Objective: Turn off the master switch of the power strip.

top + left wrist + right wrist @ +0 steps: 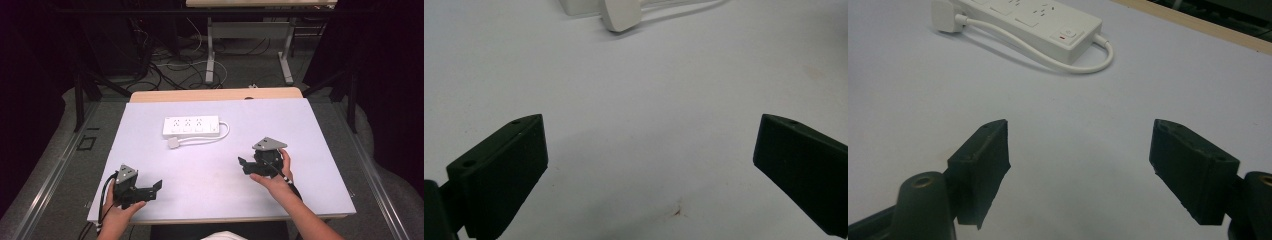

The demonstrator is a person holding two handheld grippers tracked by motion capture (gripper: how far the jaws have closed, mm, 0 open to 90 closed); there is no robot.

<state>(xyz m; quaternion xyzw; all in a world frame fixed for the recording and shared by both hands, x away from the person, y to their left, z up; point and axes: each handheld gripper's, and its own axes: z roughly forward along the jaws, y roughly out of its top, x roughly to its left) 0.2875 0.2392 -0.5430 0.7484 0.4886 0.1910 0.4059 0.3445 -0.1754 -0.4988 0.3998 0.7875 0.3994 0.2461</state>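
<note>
A white power strip (191, 126) lies flat on the pale table top (220, 195), its cable looping round to a white plug (173, 143) at its front left. My left gripper (159, 189) is held low at the near left, open and empty, well short of the plug (622, 15). To the right of centre my right gripper (242, 165) stands open with nothing between its jaws, pointing left toward the strip (1033, 20), which lies ahead of it with the plug (945, 17) beside it.
The table's far wooden edge (215, 94) borders a floor strewn with cables and a desk's legs (210, 55). A small brown stain (678, 212) marks the table surface between the left jaws.
</note>
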